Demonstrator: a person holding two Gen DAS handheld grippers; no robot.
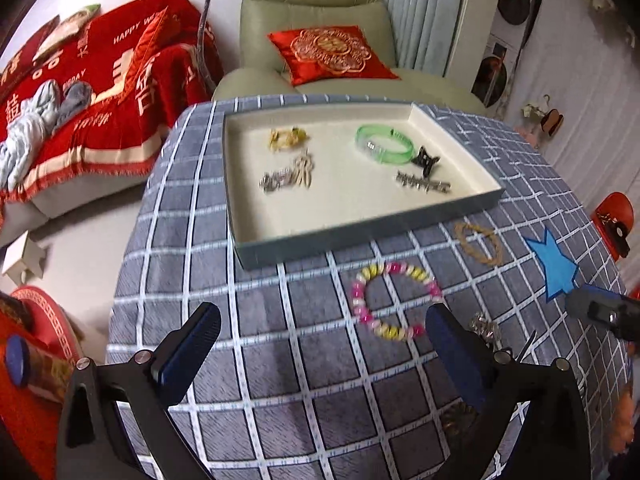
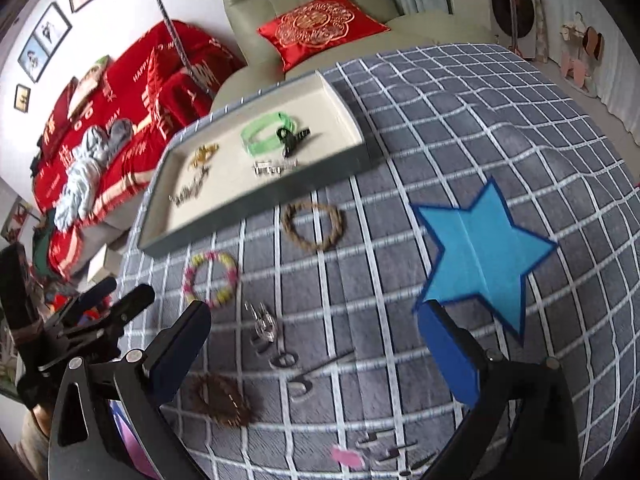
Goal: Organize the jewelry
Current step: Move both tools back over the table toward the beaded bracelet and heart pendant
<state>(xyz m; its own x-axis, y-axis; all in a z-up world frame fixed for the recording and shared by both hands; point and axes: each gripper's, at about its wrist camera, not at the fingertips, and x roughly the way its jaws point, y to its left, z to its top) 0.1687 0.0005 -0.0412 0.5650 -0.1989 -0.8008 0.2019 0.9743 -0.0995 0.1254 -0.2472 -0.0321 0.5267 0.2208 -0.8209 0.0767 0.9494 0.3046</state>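
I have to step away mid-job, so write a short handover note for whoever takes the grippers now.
Left gripper: open, empty, above the cloth.
Right gripper: open, empty, near the blue star.
Done: green bangle, black claw clip, silver hair clip and three smaller pieces lie in the tray.
Left on the tablecloth: pink-and-yellow bead bracelet, brown braided ring, dark bead bracelet, silver pieces, small clips at the near edge.

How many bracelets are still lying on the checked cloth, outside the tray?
3: a pink-and-yellow beaded bracelet and a brown braided ring, both just in front of the tray, and a dark brown beaded one nearer the camera. Blur may hide others.
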